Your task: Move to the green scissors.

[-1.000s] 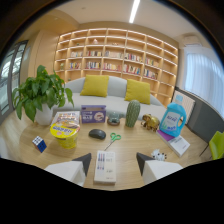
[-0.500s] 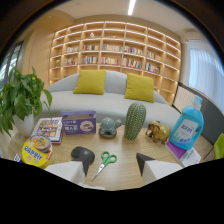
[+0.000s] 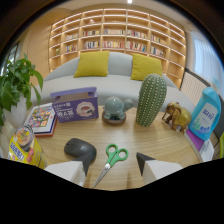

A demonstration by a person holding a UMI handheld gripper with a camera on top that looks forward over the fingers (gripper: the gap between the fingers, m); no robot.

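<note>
Two fingers of the tool (image 3: 112, 169) stand apart at the near edge of the worktop (image 3: 165, 145), wide open, holding nothing; scissors (image 3: 112, 161) lie flat between them, green handles pointing away, blades reaching back toward the gap, a clear margin at either side. Mouse (image 3: 80, 149) sits just beside the left finger, near the scissor handles. Beyond the scissors: grey-green figure (image 3: 114, 109) on a round base, cactus (image 3: 151, 100) upright to its right, purple box (image 3: 75, 106) to its left. Gold elephant (image 3: 177, 116) and blue bottle (image 3: 206, 114) further right; yellow can (image 3: 21, 146) and a book (image 3: 41, 120) on the left, plant (image 3: 16, 85) past them. Sofa with yellow cushions and bookshelves behind. Judgement: approach to the scissors looks close to done, target lined up in the gap. Risks from here: left finger could nudge the mouse if the tool drifts that way, and a shoved mouse might knock the handles askew; pressing too far forward along the worktop could push the blade tips and slide the scissors toward the figure; coming in too low could scrape fingertips on the wood or ride over the thin blades, which lie flat and offer little height to land on
</note>
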